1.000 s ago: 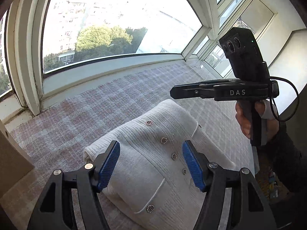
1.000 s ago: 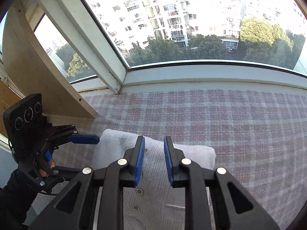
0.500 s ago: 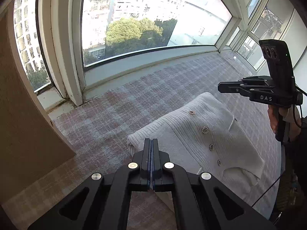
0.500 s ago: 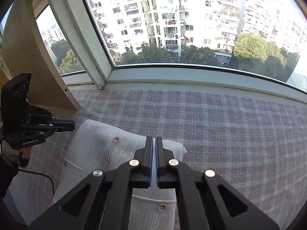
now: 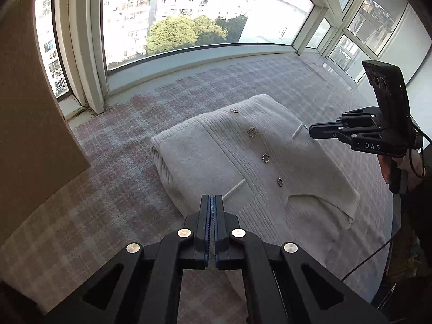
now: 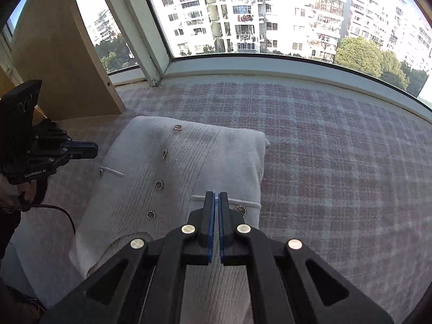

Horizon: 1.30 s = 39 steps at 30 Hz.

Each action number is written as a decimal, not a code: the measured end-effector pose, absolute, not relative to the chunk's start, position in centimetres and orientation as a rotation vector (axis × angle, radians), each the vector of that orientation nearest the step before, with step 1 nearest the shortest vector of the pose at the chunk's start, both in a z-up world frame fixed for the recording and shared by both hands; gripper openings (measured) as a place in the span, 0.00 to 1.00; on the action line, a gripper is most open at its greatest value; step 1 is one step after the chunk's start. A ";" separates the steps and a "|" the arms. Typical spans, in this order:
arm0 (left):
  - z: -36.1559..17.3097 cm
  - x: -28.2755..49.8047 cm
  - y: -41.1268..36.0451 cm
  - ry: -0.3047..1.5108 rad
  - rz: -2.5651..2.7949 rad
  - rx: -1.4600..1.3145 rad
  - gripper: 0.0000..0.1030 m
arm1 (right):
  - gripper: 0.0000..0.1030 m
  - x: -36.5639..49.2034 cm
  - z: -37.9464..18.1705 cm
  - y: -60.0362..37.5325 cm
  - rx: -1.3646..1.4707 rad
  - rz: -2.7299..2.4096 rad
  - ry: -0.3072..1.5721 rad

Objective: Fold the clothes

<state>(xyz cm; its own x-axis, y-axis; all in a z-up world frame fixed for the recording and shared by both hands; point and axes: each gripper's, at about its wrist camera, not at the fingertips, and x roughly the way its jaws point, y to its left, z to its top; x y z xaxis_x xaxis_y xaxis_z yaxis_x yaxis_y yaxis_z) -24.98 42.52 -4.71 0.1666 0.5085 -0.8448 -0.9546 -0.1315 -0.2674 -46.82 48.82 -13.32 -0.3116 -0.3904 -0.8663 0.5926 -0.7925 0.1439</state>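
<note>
plaid mat beneath closed left hand-held gripper above cardigan.

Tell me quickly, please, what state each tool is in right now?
Left tool: closed, holding nothing, above the folded white cardigan.
Right tool: closed, holding nothing, also above the cardigan.

Left gripper: wide open a second ago, now closed with pads together; pulled back off the cardigan toward its near edge.
Right gripper: narrow gap a second ago, now closed, empty.
Cardigan view: more of the folded garment visible in both wrist views than before.
Right gripper height: lower in the left wrist view, beside the cardigan's far side.
</note>
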 end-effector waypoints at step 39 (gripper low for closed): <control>-3.8 -13.9 32.8 0.503 1.510 -1.043 0.50 | 0.49 -31.0 -12.2 53.0 1.371 -2.309 0.319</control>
<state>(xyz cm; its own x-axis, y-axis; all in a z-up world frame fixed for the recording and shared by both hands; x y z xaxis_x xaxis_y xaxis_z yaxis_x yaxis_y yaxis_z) -13.91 32.75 -3.77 0.0721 0.5582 -0.8266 -0.9421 -0.2339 -0.2402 -31.01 52.99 -12.18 -0.4162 -0.2476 -0.8749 0.4755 -0.8794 0.0227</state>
